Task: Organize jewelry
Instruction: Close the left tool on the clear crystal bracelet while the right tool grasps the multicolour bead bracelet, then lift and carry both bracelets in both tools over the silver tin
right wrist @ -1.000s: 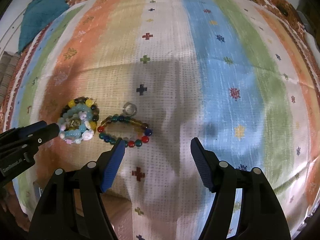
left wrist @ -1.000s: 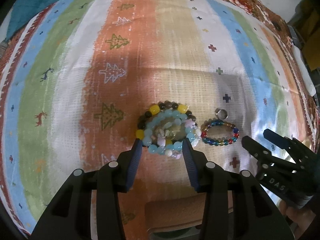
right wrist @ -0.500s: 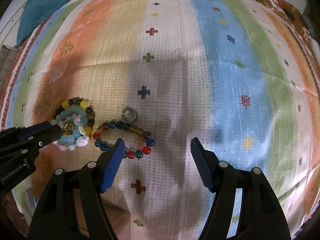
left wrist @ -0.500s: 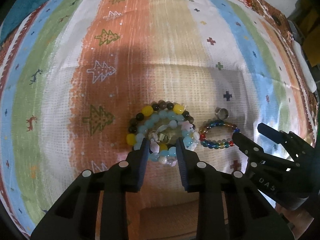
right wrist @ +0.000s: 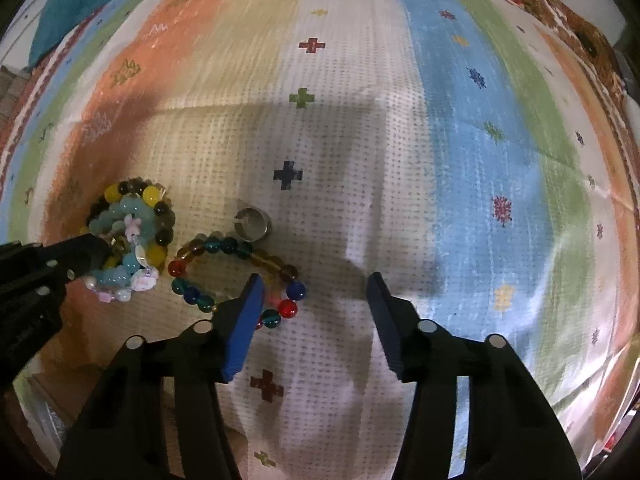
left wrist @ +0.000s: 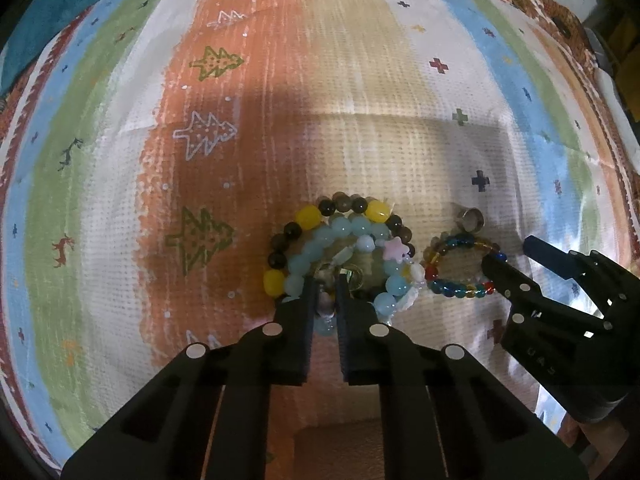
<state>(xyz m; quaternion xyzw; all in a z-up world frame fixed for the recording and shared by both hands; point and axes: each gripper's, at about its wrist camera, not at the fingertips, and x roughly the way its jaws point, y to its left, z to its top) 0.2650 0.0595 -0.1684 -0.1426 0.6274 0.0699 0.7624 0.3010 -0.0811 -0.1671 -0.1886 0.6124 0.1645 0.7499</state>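
left hand-held gripper [left wrist: 325,286] clamped onto pale bead bracelet pile [left wrist: 340,256]; right hand-held gripper [right wrist: 314,294] closing, one finger inside multicolour bracelet [right wrist: 236,276], nothing pinched yet

Striped cloth [right wrist: 360,128]: woven, matt, with a coarse dotted texture. Multicoloured bead bracelet [right wrist: 236,276]: glossy, translucent, glass-like beads. Pale blue bead bracelet [left wrist: 348,236]: smooth, milky, semi-gloss beads. Ring [right wrist: 253,224]: brushed grey metal, dull sheen. Gripper bodies: matt black plastic; right gripper [right wrist: 314,324] pads: matt blue.

We see a cloth [left wrist: 360,120] striped orange, tan, white, blue and green, a pale-blue beaded bracelet [left wrist: 344,236] and a multicoloured bracelet [right wrist: 200,252].
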